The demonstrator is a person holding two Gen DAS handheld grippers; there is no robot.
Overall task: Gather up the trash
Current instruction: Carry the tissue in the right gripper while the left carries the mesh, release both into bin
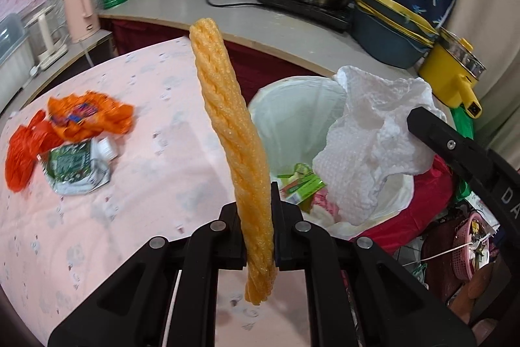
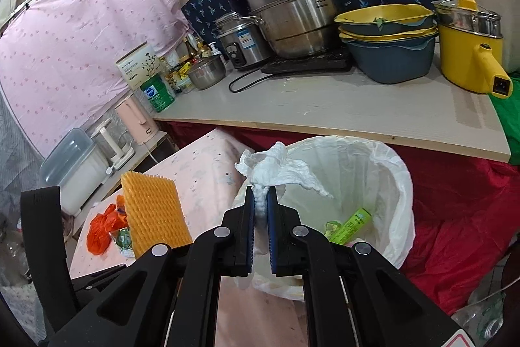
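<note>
Left claw (image 1: 256, 217) clamps an orange foam net (image 1: 234, 132) (upright); right claw (image 2: 260, 217) pinches a white tissue (image 2: 276, 168).

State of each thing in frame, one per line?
left gripper: shut on orange foam net
orange foam net: held upright
right gripper: shut on paper towel
paper towel: crumpled, held above bin
bin: open, bag-lined, partly filled
wrappers: crumpled on table

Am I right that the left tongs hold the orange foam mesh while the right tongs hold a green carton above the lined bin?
Not quite: the right tongs hold a white paper towel, not a carton, as the right wrist view shows. The left tongs do hold the orange foam mesh, and the lined bin sits below.
</note>
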